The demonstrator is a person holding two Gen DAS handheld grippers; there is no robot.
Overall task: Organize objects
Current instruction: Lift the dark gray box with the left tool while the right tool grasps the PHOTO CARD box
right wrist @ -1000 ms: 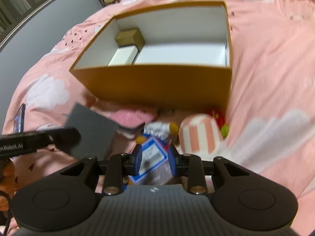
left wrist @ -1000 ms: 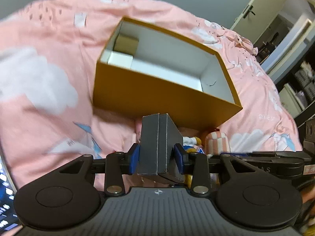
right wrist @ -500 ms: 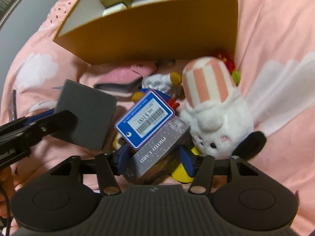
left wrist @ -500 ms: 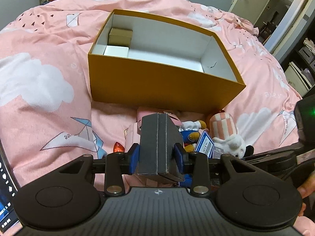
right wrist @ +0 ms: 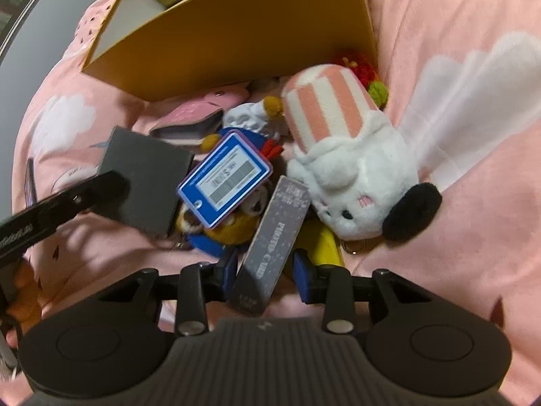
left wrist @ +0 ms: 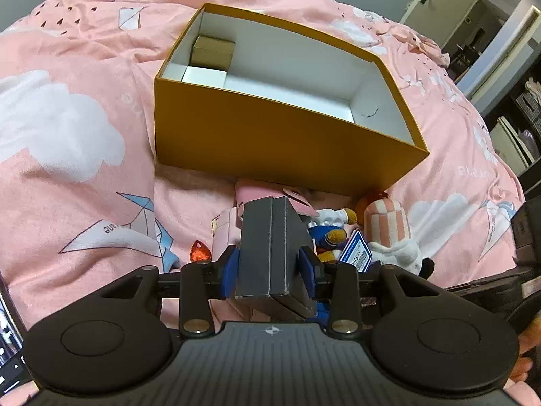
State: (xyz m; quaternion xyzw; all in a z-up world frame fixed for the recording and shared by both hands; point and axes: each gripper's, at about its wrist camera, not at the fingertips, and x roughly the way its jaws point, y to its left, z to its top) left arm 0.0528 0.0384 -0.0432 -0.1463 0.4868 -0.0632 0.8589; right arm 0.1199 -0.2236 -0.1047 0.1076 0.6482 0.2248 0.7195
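Note:
My left gripper (left wrist: 268, 264) is shut on a dark grey box (left wrist: 270, 237) and holds it above a pile of small things in front of an open orange box (left wrist: 270, 135). The same grey box (right wrist: 145, 182) shows at the left of the right wrist view. My right gripper (right wrist: 265, 272) sits low over the pile. A tilted grey photo-card box (right wrist: 277, 233) stands between its jaws, which are closing. A gap shows at the right pad. Beside it lie a blue price tag (right wrist: 225, 179) and a white plush with a striped hat (right wrist: 351, 182).
The orange box (right wrist: 236, 34) holds a brown carton (left wrist: 214, 52) and a white carton (left wrist: 204, 76) in its far left corner. A pink wallet (right wrist: 199, 115), a duck toy and a red gem (left wrist: 200, 250) lie on the pink bedspread. A lit screen (left wrist: 6, 338) is at the left edge.
The right gripper dropped onto the pile, spread its jaws round the photo-card box and is drawing them in. The left gripper kept the grey box and barely moved.

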